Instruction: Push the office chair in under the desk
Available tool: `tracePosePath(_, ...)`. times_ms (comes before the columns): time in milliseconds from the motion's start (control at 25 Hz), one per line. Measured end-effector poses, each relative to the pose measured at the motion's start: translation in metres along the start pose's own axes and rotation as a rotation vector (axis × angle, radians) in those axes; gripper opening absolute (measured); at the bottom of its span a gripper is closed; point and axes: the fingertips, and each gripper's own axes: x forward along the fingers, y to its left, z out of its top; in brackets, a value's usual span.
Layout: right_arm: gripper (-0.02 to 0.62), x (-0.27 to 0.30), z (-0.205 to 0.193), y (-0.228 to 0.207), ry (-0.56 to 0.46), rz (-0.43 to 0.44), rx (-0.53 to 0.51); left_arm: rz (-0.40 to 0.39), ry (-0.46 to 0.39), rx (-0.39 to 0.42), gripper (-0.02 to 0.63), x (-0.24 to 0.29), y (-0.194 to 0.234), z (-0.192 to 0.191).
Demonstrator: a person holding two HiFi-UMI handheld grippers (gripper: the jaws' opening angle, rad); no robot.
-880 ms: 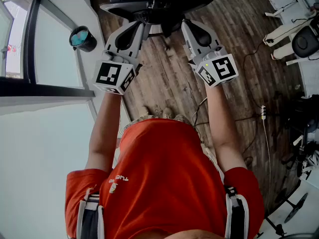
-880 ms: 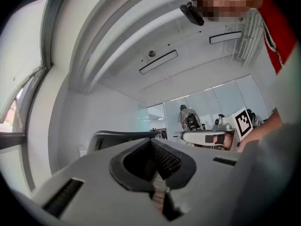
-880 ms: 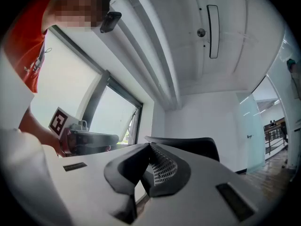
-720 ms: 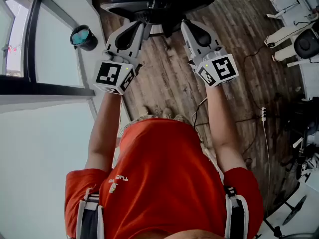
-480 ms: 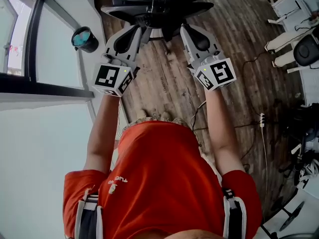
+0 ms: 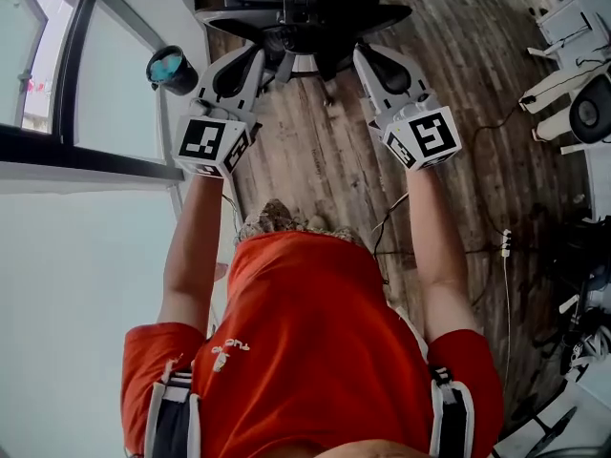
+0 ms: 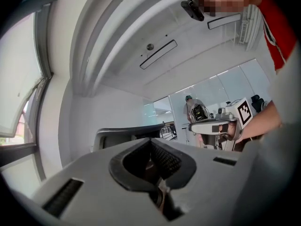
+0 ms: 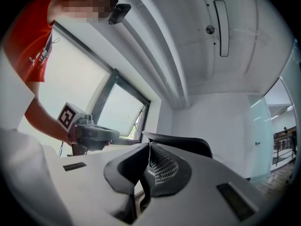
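The black office chair [image 6: 301,8] stands at the top of the head view, its backrest rim toward me; no desk shows. My left gripper [image 6: 270,48] is shut, its tips against the chair's left rear edge. My right gripper [image 6: 361,53] is shut too, tips against the right rear edge. Past the closed jaws in the left gripper view rises the dark backrest [image 7: 127,134], with the right gripper [image 7: 221,125] beyond it. The right gripper view shows the backrest [image 8: 183,145] just ahead and the left gripper [image 8: 87,133] at its left. Nothing lies between either pair of jaws.
A dark bin with blue-green contents [image 6: 170,69] stands by the window wall [image 6: 86,93] at left. Cables [image 6: 504,246] run over the wooden floor [image 6: 315,160] to the right. White furniture legs and a round black object [image 6: 592,108] sit at far right. People stand behind glass [image 7: 195,109].
The view has shifted: the chair and both grippers sit a little higher and farther from my body, and the bin has moved right. Both grippers stay shut at the chair's back.
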Motion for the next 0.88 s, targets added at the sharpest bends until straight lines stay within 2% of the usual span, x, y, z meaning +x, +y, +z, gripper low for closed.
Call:
tracePosePath(160, 0.028, 0.002, -0.008, -0.015, 0.049, 0.015, -0.034, 0.035, 0.04, 0.03, 0.012, 0.007, 0.008, -0.004)
tracePosePath(320, 0.031, 0.011, -0.016, -0.034, 0.106, 0.014, -0.098, 0.04, 0.151, 0.128, 0.016, 0.017, 0.029, -0.018)
tracePosePath(520, 0.069, 0.026, -0.037, -0.054, 0.189, 0.012, -0.163, 0.046, 0.186, 0.22, 0.102, 0.031, 0.063, -0.031)
tracePosePath(680, 0.125, 0.038, -0.062, -0.076, 0.285, 0.014, -0.24, 0.03, 0.255, 0.331, 0.157, 0.047, 0.093, -0.055)
tracePosePath(880, 0.208, 0.051, -0.097, -0.109, 0.423, 0.004, -0.319, -0.044, 0.351, 0.557, 0.203, 0.07, 0.131, -0.089)
